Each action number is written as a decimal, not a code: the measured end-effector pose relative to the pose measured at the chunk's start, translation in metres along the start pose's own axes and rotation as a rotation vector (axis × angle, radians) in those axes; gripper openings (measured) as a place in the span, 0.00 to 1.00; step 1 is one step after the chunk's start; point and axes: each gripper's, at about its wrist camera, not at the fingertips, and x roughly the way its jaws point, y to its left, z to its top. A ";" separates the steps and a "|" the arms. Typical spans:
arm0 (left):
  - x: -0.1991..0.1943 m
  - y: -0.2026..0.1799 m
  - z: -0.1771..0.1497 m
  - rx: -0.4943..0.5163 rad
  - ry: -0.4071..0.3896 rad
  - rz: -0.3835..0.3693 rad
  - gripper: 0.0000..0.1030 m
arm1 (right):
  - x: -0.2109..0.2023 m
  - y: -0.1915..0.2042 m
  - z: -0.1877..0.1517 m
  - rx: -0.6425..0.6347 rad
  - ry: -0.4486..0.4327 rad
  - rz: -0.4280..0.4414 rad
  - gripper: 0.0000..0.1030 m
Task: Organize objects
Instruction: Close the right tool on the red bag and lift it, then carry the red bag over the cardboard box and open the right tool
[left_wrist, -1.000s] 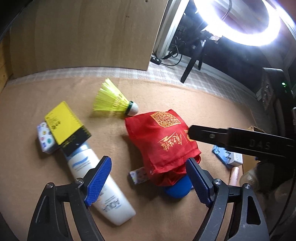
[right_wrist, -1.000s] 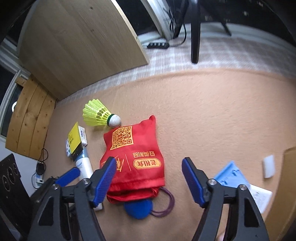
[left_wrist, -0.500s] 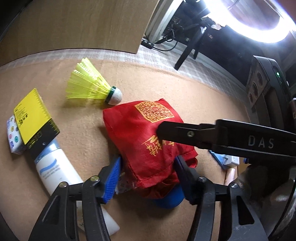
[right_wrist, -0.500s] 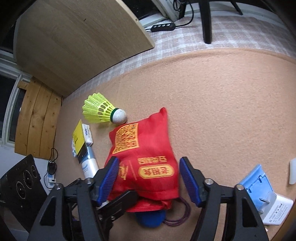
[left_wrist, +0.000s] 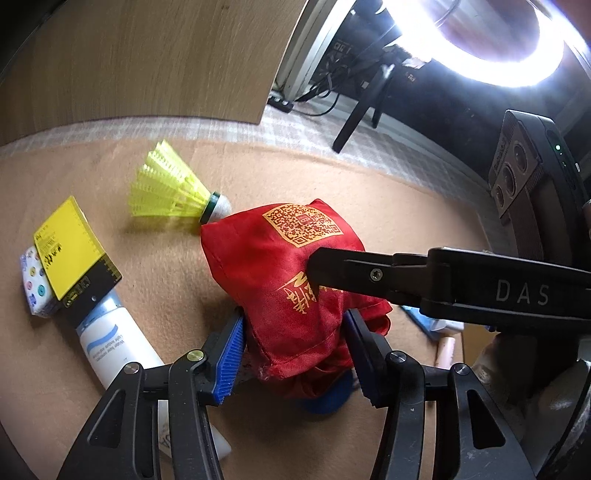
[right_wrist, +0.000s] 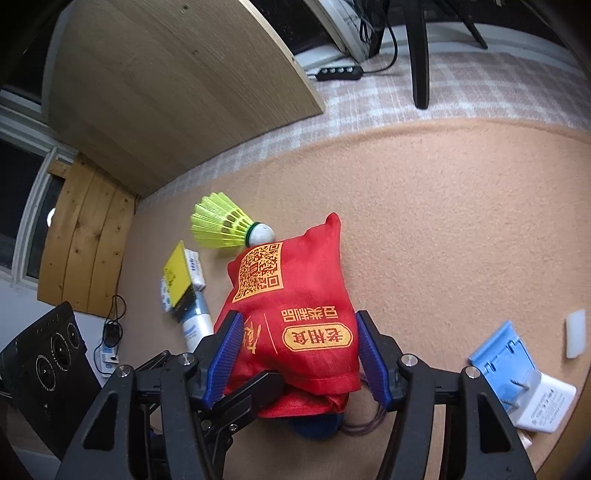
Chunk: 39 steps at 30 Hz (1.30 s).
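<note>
Straddling the near, gathered end of the red drawstring bag (left_wrist: 295, 280), the left gripper (left_wrist: 293, 363) is closing, its blue pads (left_wrist: 229, 363) already denting the cloth. The bag lies on the tan mat (right_wrist: 443, 221), long axis running away toward the yellow shuttlecock (right_wrist: 225, 225). Farther right, the right gripper (right_wrist: 295, 356) also closes on it, equally near.

Bare mat (right_wrist: 461, 229) right of red pouch (right_wrist: 295, 314); shuttlecock (right_wrist: 225, 225) crowds its left.
</note>
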 end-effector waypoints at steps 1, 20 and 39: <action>-0.005 -0.003 0.000 0.007 -0.009 -0.002 0.55 | -0.005 0.001 -0.001 -0.002 -0.009 0.004 0.56; -0.039 -0.164 -0.050 0.272 -0.046 -0.125 0.55 | -0.158 -0.062 -0.097 0.080 -0.220 -0.078 0.56; 0.012 -0.311 -0.126 0.494 0.083 -0.219 0.55 | -0.230 -0.179 -0.186 0.272 -0.302 -0.155 0.56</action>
